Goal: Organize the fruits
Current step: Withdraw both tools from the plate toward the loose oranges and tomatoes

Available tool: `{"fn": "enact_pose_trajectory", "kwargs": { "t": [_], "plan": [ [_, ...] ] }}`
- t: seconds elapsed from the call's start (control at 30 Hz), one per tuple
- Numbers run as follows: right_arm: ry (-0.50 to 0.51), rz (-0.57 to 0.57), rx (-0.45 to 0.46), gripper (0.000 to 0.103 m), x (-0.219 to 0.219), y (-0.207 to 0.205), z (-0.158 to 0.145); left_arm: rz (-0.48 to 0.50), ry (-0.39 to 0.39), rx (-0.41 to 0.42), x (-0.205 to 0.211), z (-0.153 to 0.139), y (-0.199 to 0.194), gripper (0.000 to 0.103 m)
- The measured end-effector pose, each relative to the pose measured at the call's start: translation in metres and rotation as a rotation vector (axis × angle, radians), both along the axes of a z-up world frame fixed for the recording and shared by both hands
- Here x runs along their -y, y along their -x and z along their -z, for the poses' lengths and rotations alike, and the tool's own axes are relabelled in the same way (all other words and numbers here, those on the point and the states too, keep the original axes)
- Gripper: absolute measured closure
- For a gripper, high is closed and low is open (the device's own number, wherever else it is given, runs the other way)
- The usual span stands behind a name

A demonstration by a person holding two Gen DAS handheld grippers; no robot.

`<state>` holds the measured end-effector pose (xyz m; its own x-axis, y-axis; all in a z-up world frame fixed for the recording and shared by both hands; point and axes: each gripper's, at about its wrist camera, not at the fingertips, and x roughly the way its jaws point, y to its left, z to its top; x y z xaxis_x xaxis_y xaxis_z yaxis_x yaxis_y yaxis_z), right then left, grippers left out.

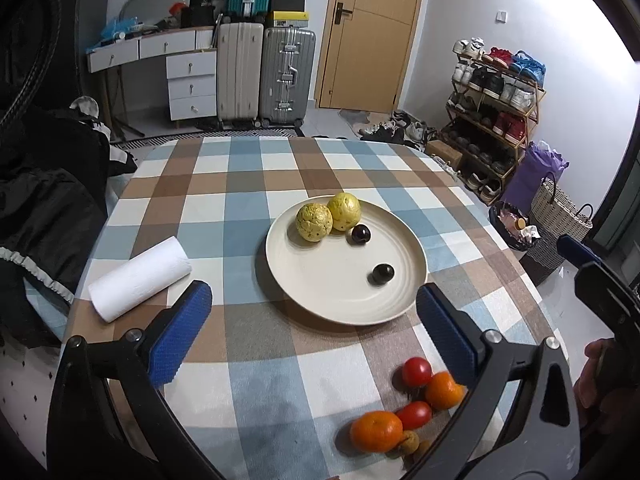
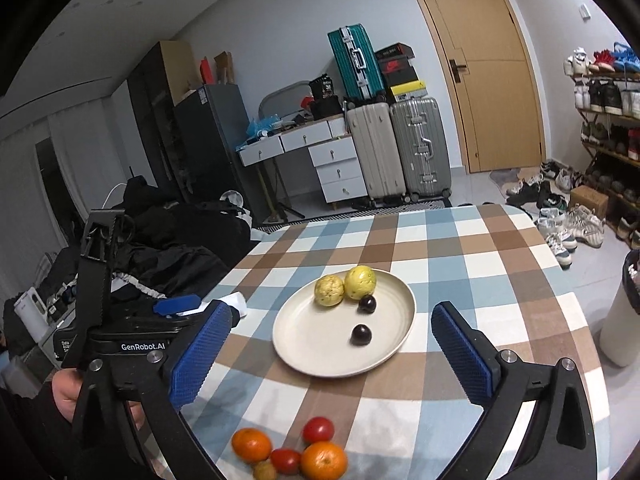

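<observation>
1. Both grippers are spread wide with nothing between the blue pads. Left gripper (image 1: 314, 330) hangs over the near half of the table, right gripper (image 2: 332, 354) does the same from its own side, and neither one is touching any fruit.
2. Checked tablecloth (image 1: 248, 208) in blue, brown and white covers the whole table.
3. Cream plate (image 1: 320, 300) sits about mid-table. On it: two yellow-green fruits (image 1: 314, 223) touching each other at the plate's 11 o'clock, one dark round fruit (image 1: 361, 234) just beside them, and another dark fruit (image 1: 382, 273) toward 4 o'clock, apart from the rest.
4. Loose pile at the table's near edge, roughly 5 o'clock from the plate: two oranges (image 1: 376, 430), two tomatoes (image 1: 417, 371) and a small tan fruit (image 1: 410, 441), all bunched together off the plate.
5. White paper towel roll (image 1: 138, 278) lies on its side at the plate's 9 o'clock.
6. Room stuff: suitcases (image 1: 286, 76) stand against the far wall at 12 o'clock next to a white drawer desk (image 1: 188, 80), wooden door (image 1: 374, 32) to their right, loaded shoe rack (image 1: 494, 116) at 2 o'clock, dark clothes heap (image 1: 48, 184) at 9 o'clock.
</observation>
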<state>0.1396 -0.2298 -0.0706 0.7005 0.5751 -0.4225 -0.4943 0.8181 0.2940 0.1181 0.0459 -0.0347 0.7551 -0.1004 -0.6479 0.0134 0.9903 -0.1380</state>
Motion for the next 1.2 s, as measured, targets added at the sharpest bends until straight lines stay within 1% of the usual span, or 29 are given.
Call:
{"fn": "enact_pose_trajectory", "kwargs": {
  "t": [0.2,0.37,0.63,0.73,1.0,1.2],
  "plan": [
    [-0.002,-0.002,0.022,0.0,-0.001,0.026,-0.003,-0.014,0.011,0.009,0.001,-0.002,0.023,0.001],
    [-0.001,-0.009,0.016,0.0,-0.002,0.047,0.004,-0.024,0.005,0.024,0.0,0.002,0.042,0.001],
    [0.073,-0.064,-0.012,0.0,-0.017,0.085,0.038,-0.04,0.021,-0.008,-0.008,0.027,0.061,0.001],
    [0.088,-0.082,-0.039,0.0,-0.022,0.094,0.053,-0.047,0.024,-0.026,-0.01,0.038,0.065,0.001],
    [0.12,-0.133,-0.126,0.001,-0.034,0.103,0.094,-0.054,0.025,-0.058,-0.015,0.053,0.065,0.001],
    [0.126,-0.156,-0.159,0.001,-0.039,0.102,0.11,-0.053,0.026,-0.073,-0.016,0.059,0.064,0.001]
  ]
}}
